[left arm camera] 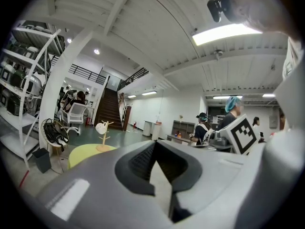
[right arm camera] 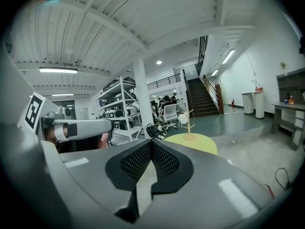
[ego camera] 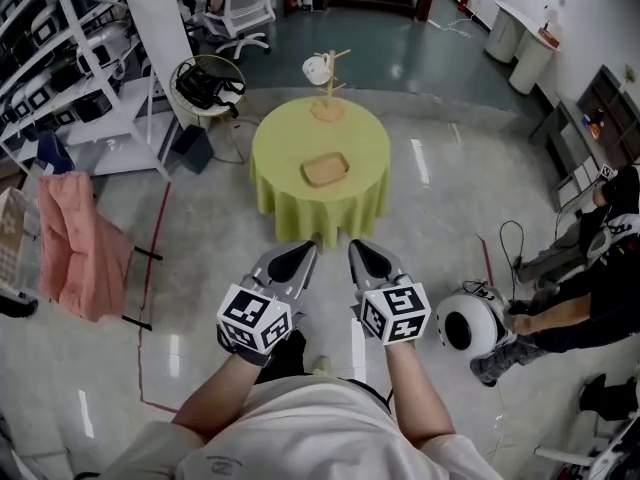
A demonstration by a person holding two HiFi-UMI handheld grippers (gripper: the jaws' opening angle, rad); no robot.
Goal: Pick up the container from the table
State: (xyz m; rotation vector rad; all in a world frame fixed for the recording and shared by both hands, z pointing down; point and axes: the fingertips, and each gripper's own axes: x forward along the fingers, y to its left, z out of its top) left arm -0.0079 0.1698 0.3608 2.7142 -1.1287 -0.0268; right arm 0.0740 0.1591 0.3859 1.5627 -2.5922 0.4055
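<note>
Now, in the head view, a salmon-pink cloth (ego camera: 80, 243) hangs over a low rack at the far left. Behind it, white metal shelving (ego camera: 60, 58) runs off the frame, its contents too small to make out. Just to the right, a round wire basket (ego camera: 207, 86) holds dark items that cannot be told apart.

In the middle stands a round table draped in yellow-green fabric (ego camera: 320, 213). Near the middle of its top lies the shallow tan wooden container (ego camera: 325, 169), with nothing touching it. At the table's far edge a pale wooden mug tree (ego camera: 327, 93) stands upright with a white cup (ego camera: 317, 67) hung on it.

Both grippers are held side by side in front of the wearer's body, short of the table and well apart from the container. The left gripper (ego camera: 308, 247) has its jaws closed tip to tip with nothing between the black ribbed pads (left arm camera: 143, 161). The right gripper (ego camera: 356, 246) is likewise closed and empty, its mesh pads (right arm camera: 136, 162) meeting at the tips.

In both gripper views the grey gripper bodies cover the near part of the table, so only a slice of its top and the mug tree show, and the container cannot be seen.

At the far right a seated person (ego camera: 590, 298) is cut off by the frame edge, with a white, round, helmet-like object (ego camera: 465, 323) beside their hand.
</note>
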